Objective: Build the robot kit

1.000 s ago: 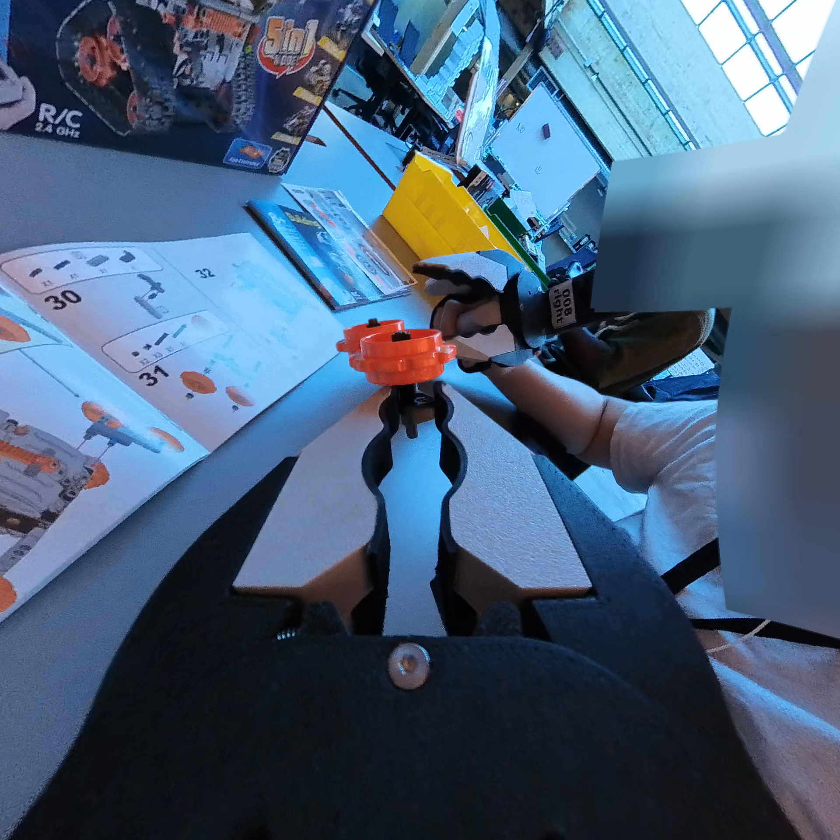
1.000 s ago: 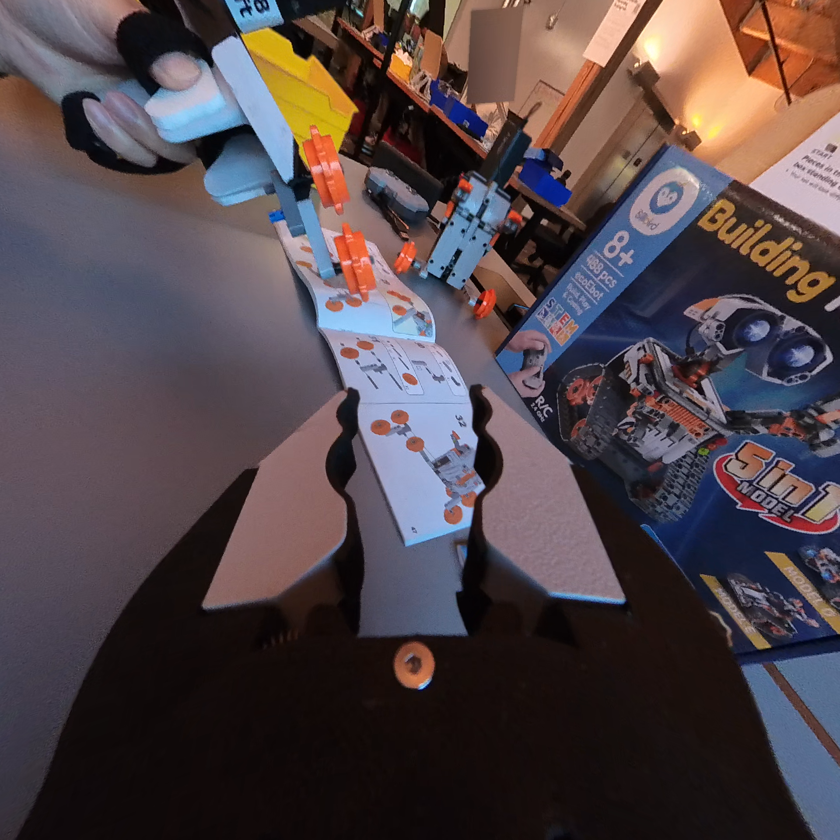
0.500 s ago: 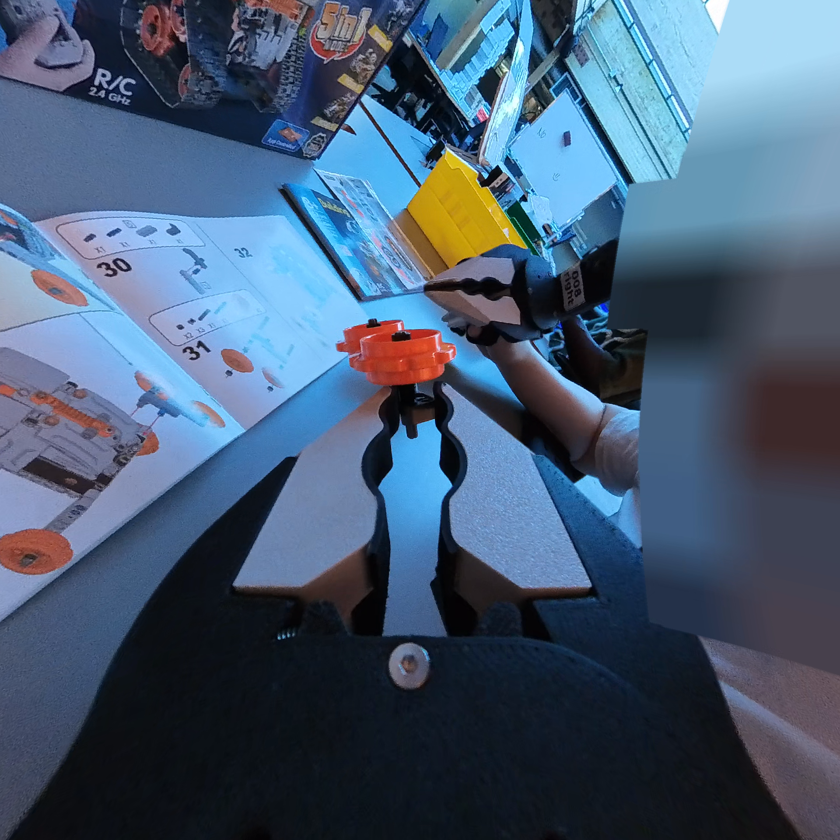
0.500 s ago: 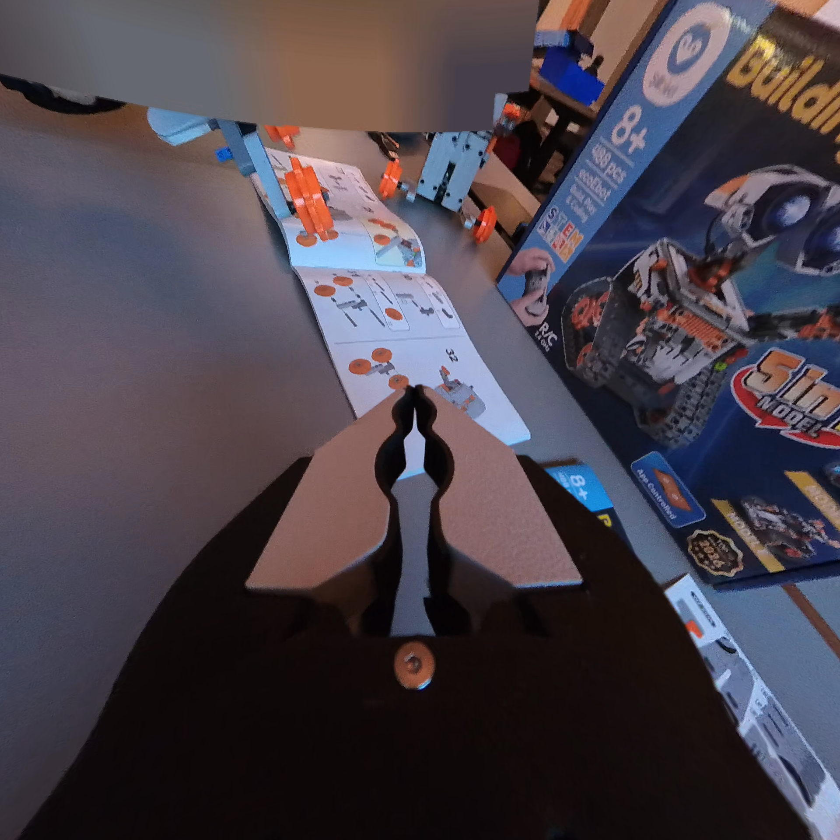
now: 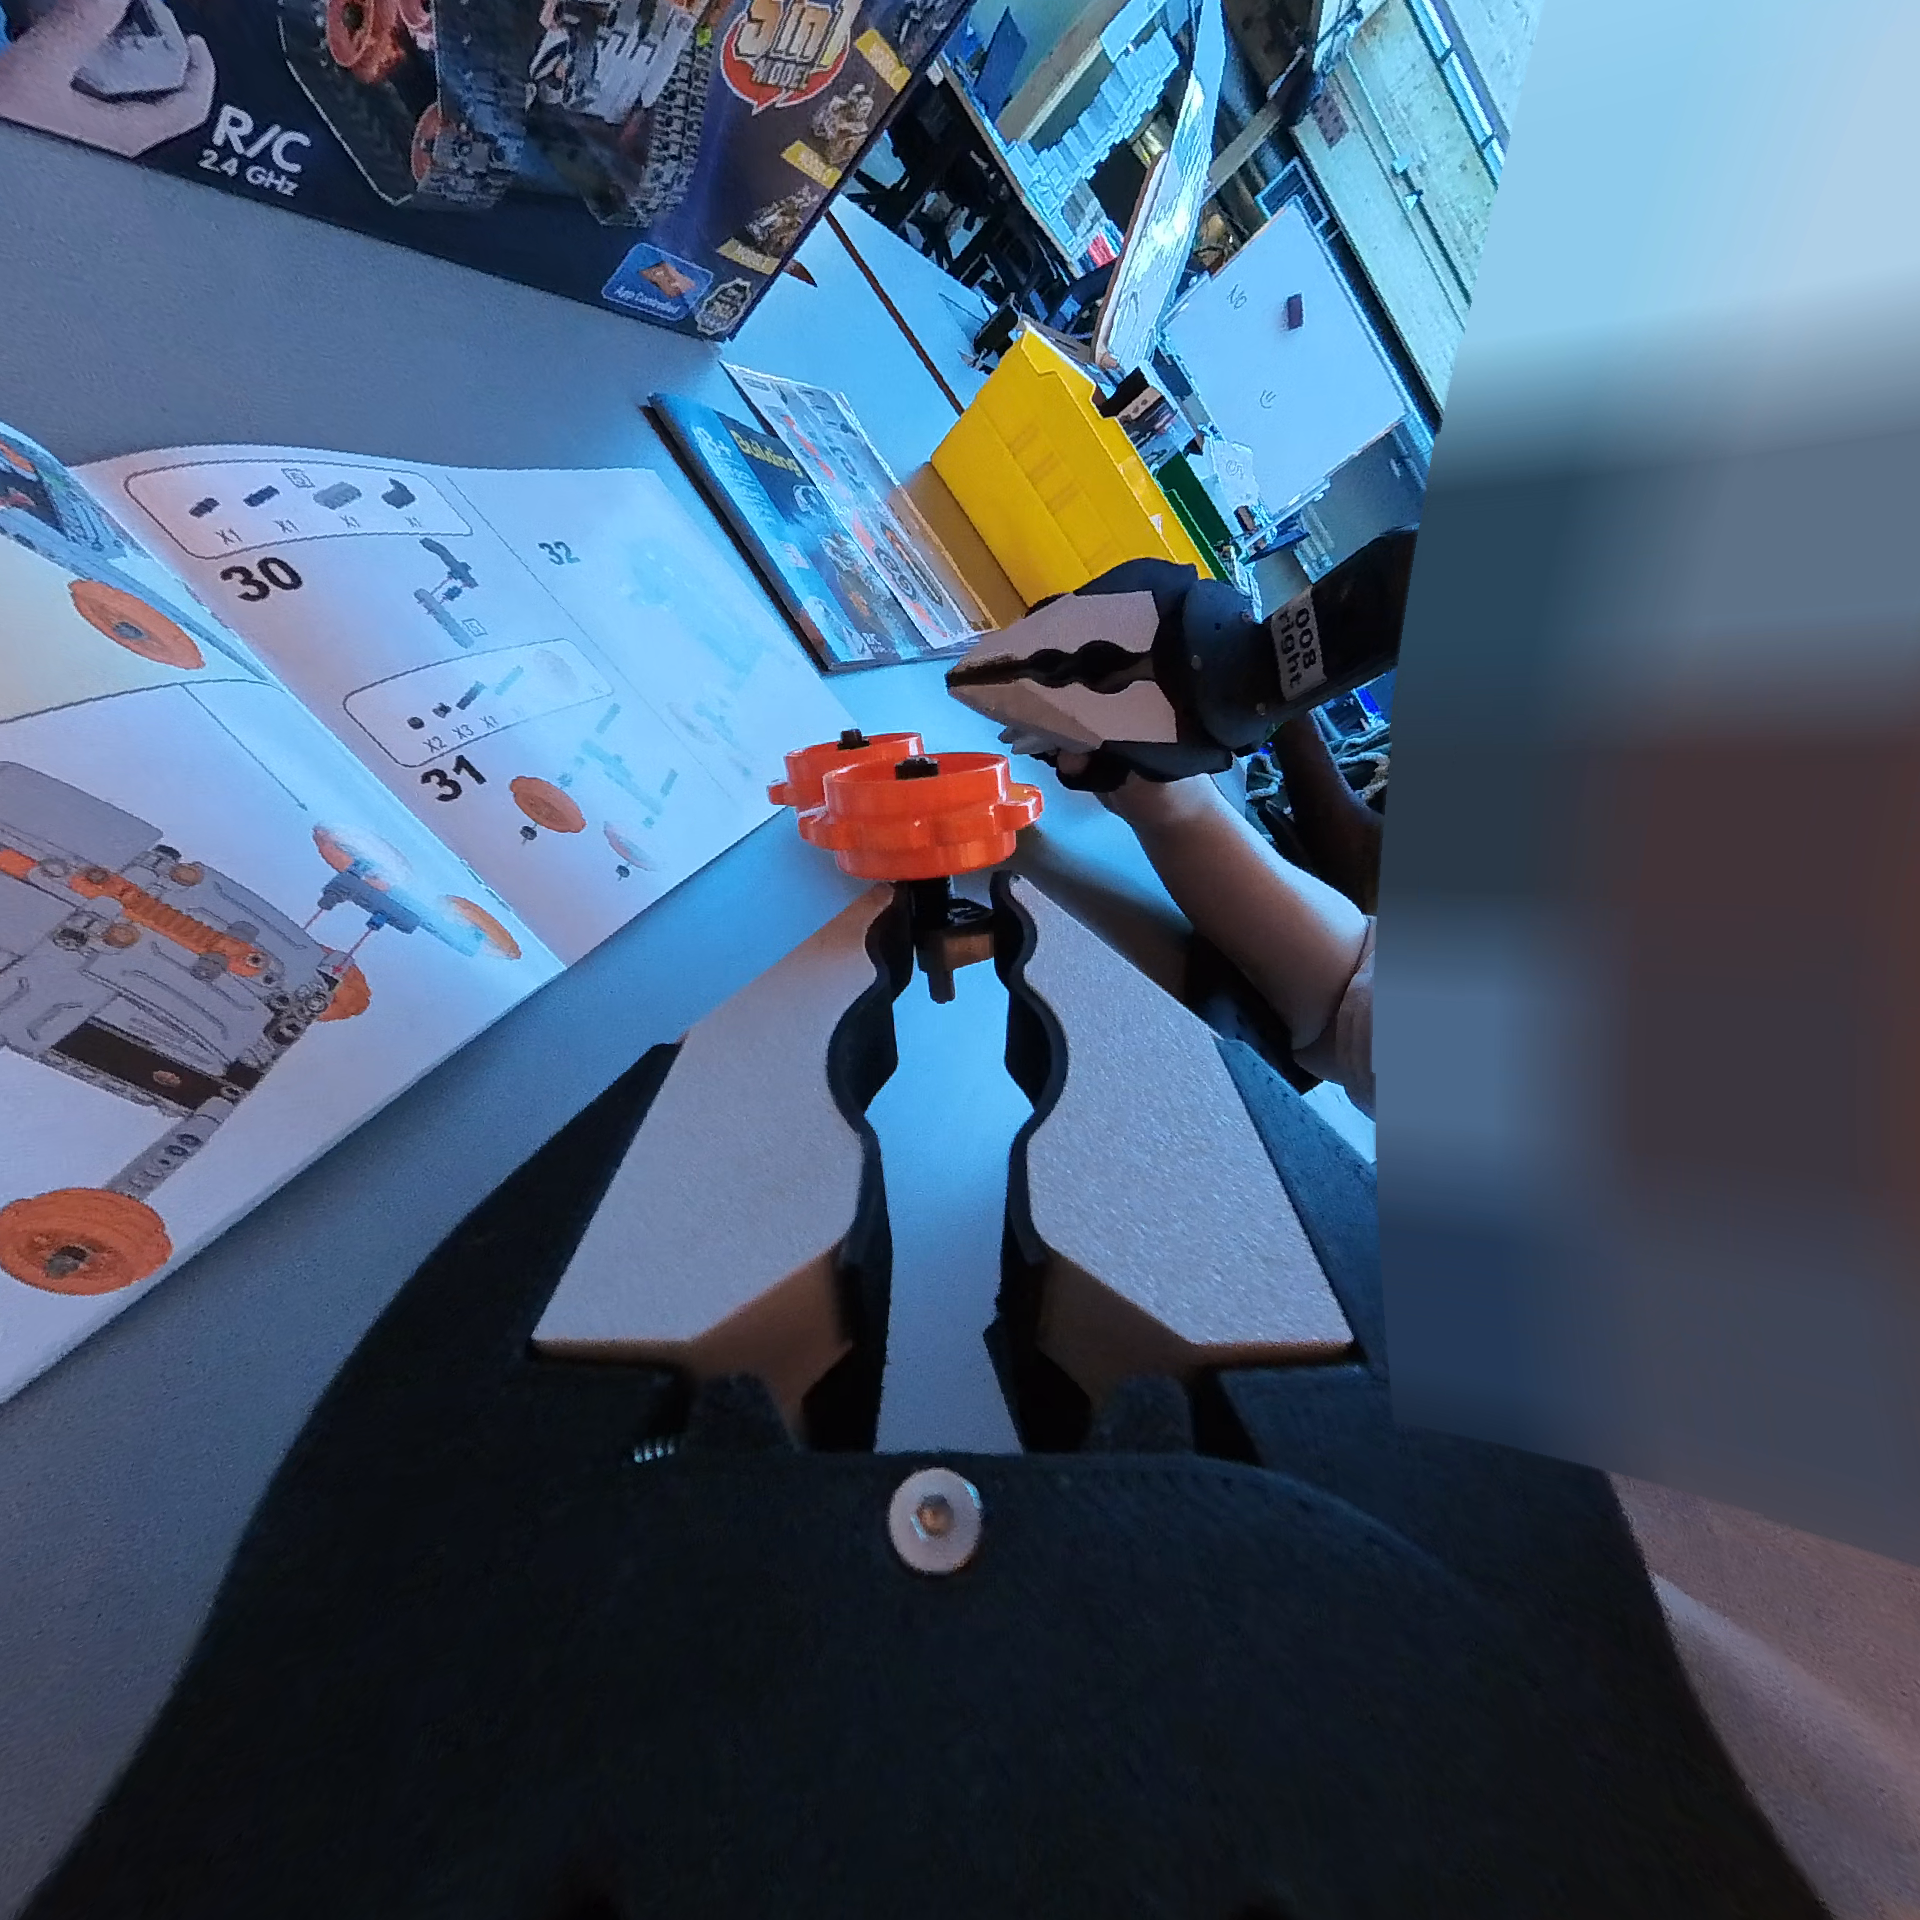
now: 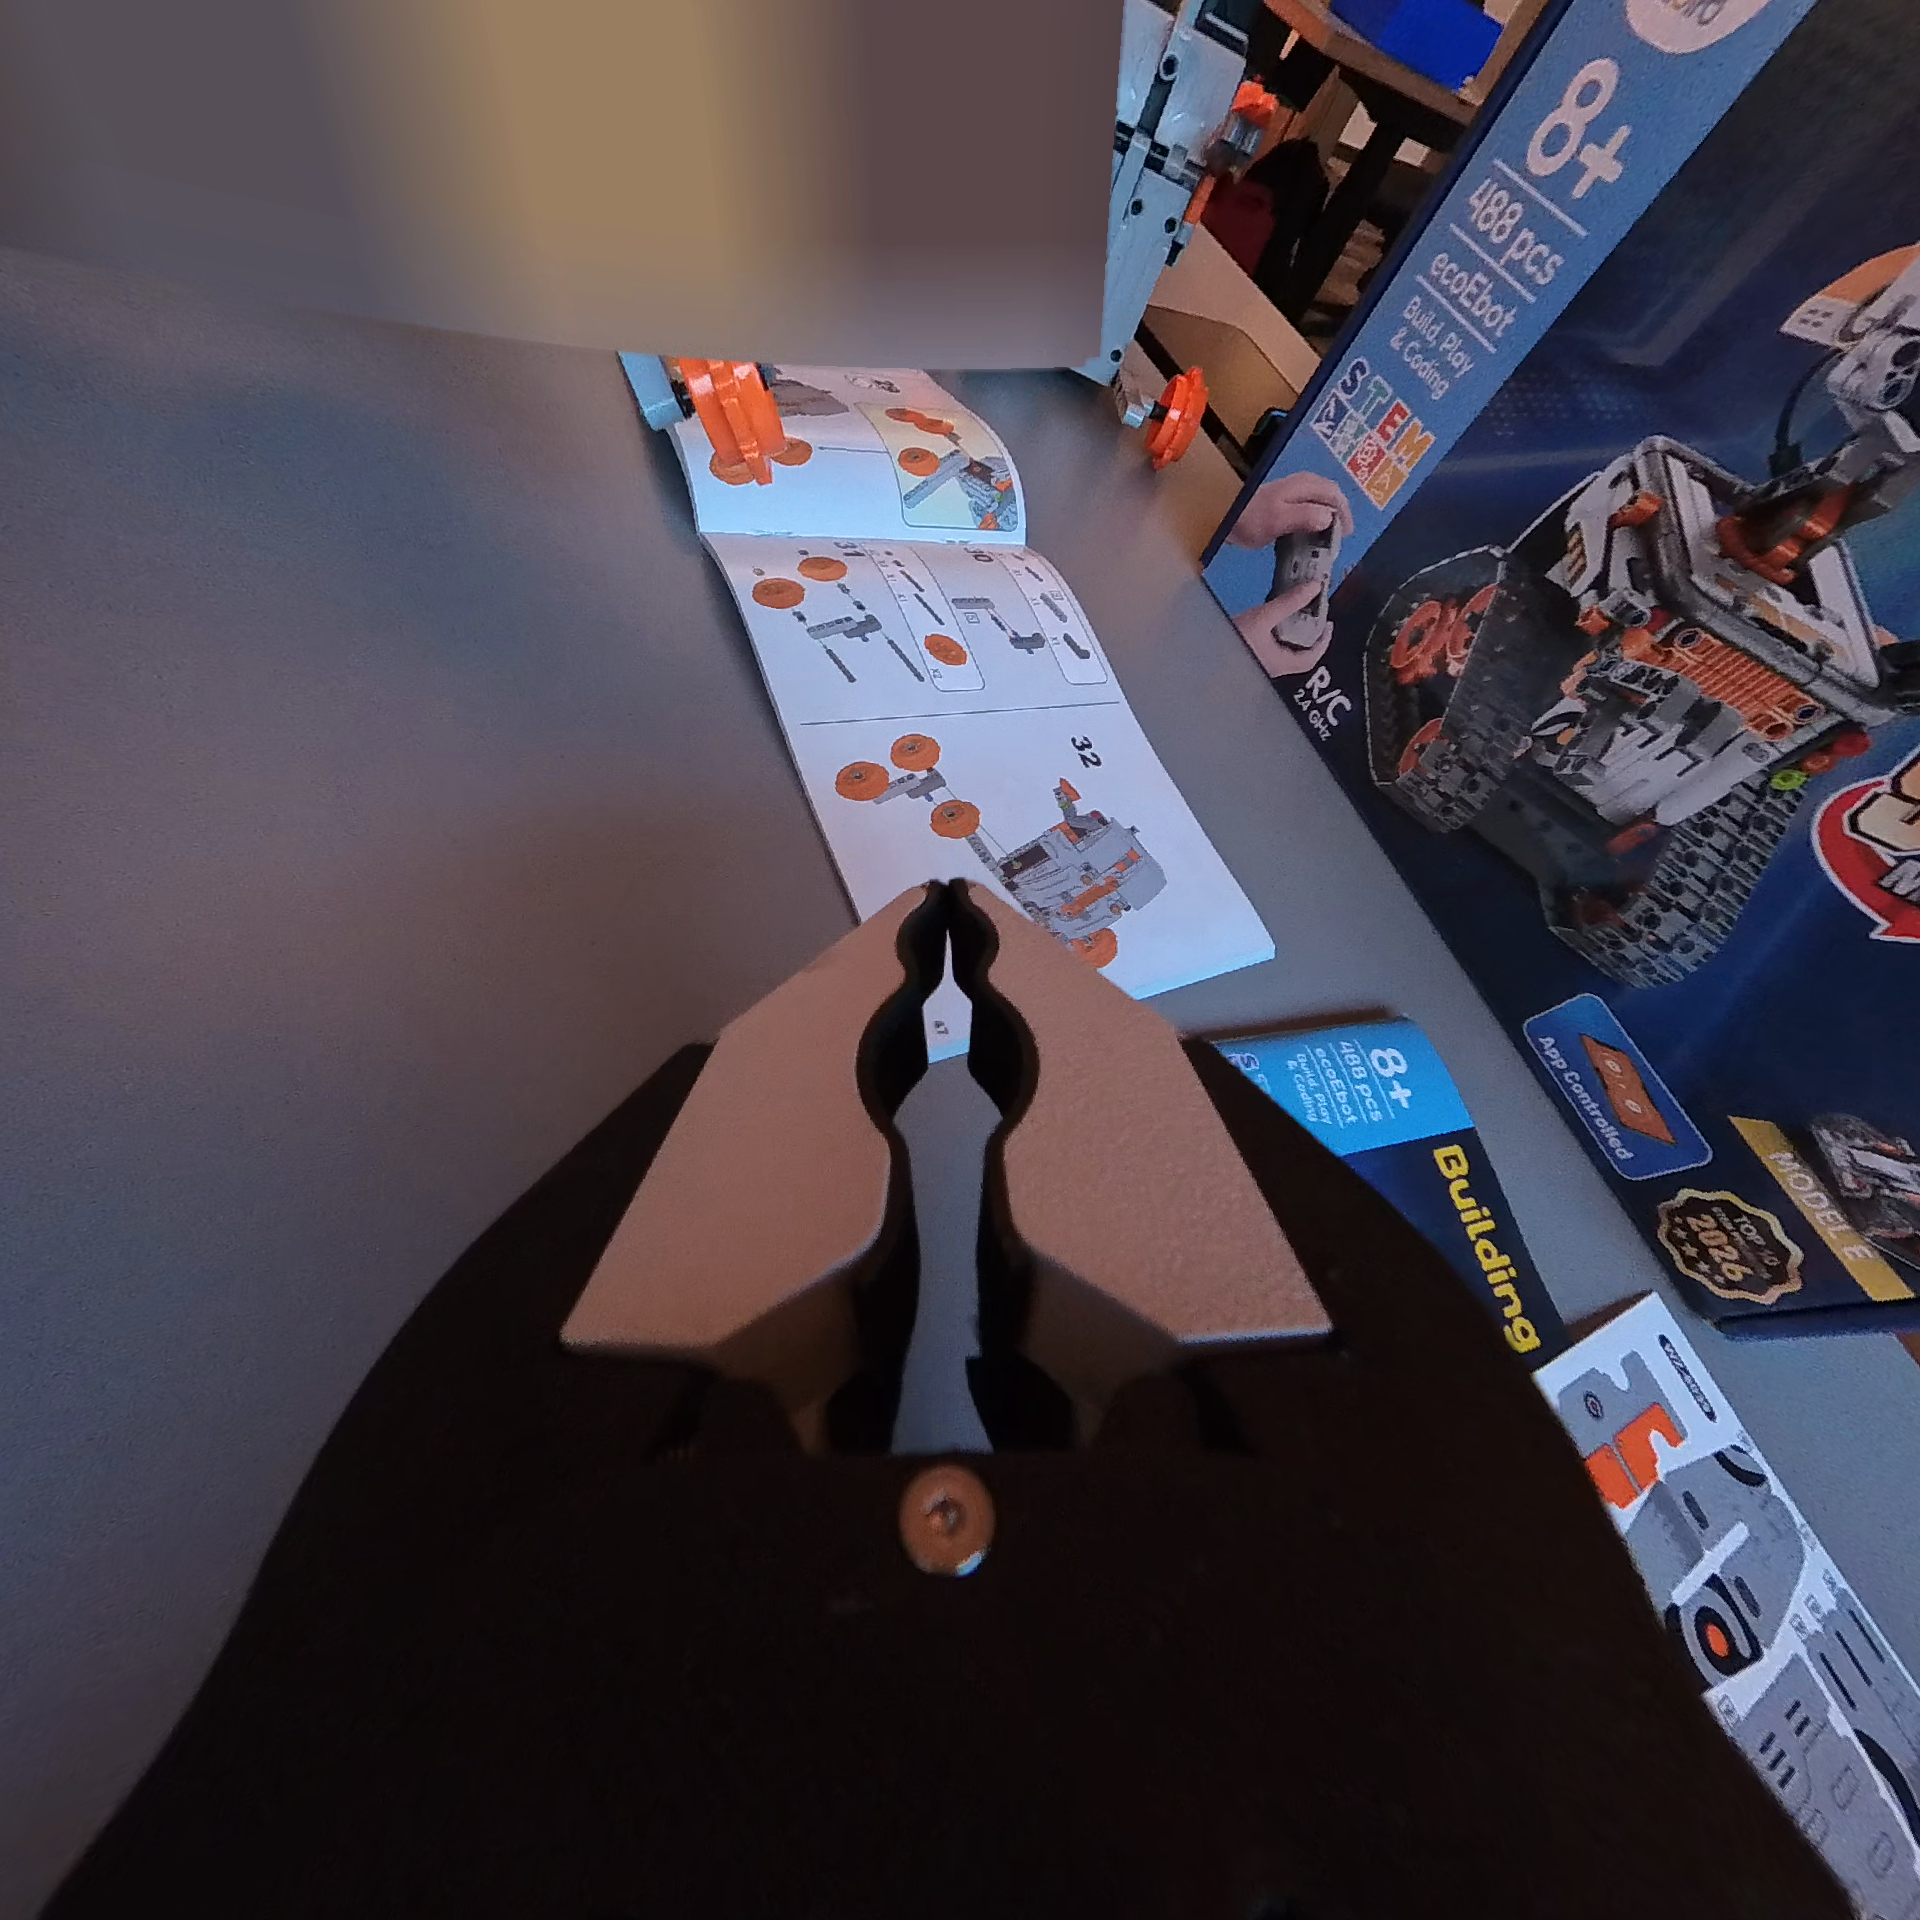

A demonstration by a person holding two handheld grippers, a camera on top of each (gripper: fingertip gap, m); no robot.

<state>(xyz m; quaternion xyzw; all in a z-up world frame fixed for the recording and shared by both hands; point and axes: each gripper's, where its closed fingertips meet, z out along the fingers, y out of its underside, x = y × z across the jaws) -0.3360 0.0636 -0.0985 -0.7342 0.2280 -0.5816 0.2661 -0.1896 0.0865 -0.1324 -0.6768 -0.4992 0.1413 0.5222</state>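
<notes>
The left gripper (image 5: 940, 914) pinched a small wheel assembly (image 5: 914, 816): two orange wheels on a black axle piece. The fingertips closed on the black stem below the wheels, and the stem's long axis ran toward 12 o'clock in the left wrist view, with the wheels' flat faces turned up. The assembly hung above the grey table (image 5: 312, 343), just past the right edge of an open instruction booklet (image 5: 343, 727), which lay at 9 to 10 o'clock.

The right gripper (image 6: 948, 888) had its fingertips pressed together with nothing between them. It hovered low over the near corner of the same booklet (image 6: 966, 790), pointing toward 12 o'clock along the pages. In the left wrist view it (image 5: 966, 675) showed at 1 o'clock beyond the wheels, level and pointing left, gripped by a gloved hand (image 5: 1101, 764) on a bare forearm. A white label sat on its black body.

A large blue printed box (image 6: 1621, 665) stood at 2 to 3 o'clock in the right wrist view. A closed blue manual (image 6: 1392, 1143) and a second printed leaflet (image 6: 1766, 1621) lay at 4 o'clock. A yellow bin (image 5: 1060, 488) sat at 1 o'clock in the left wrist view. A partly built grey model (image 6: 1153, 208) with an orange wheel stood at 12 to 1 o'clock.
</notes>
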